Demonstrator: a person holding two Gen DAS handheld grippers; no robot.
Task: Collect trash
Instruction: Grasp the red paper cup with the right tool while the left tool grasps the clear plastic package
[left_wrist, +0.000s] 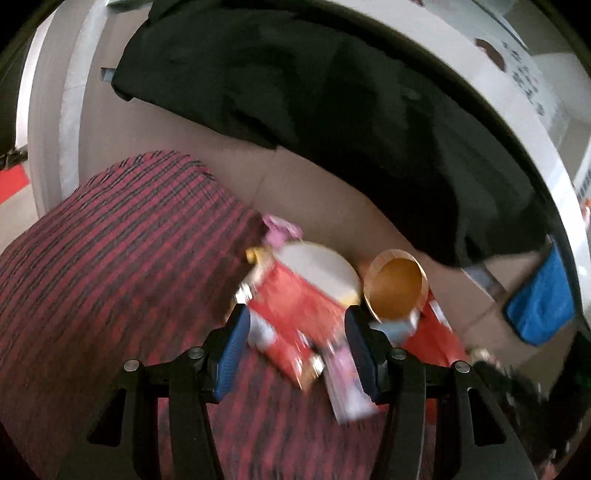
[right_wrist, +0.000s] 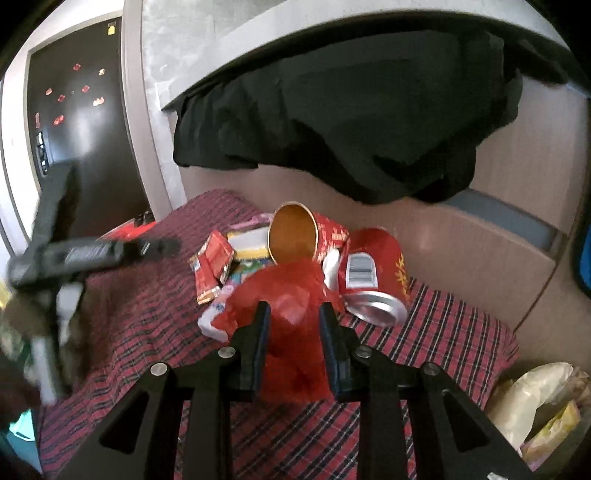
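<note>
A heap of trash lies on a red plaid cloth (right_wrist: 147, 332): a paper cup (right_wrist: 293, 232) on its side, a dented red can (right_wrist: 373, 273), red packets (right_wrist: 214, 262) and pink wrappers. My right gripper (right_wrist: 294, 314) is shut on a crumpled red plastic bag (right_wrist: 288, 288) in front of the cup. My left gripper (left_wrist: 295, 328) is open wide and blurred; a red packet (left_wrist: 295, 314) shows between its blue pads (left_wrist: 231, 343), untouched. From the right wrist view the left gripper (right_wrist: 166, 246) hangs just left of the heap, holding nothing. The cup (left_wrist: 397, 288) sits beside a white disc (left_wrist: 317, 269).
A black cloth (right_wrist: 351, 110) hangs over a beige panel behind the heap. A dark door with magnets (right_wrist: 74, 110) stands at the left. A light plastic bag of packaging (right_wrist: 543, 398) sits low at the right. A blue object (left_wrist: 539, 306) is at the right edge.
</note>
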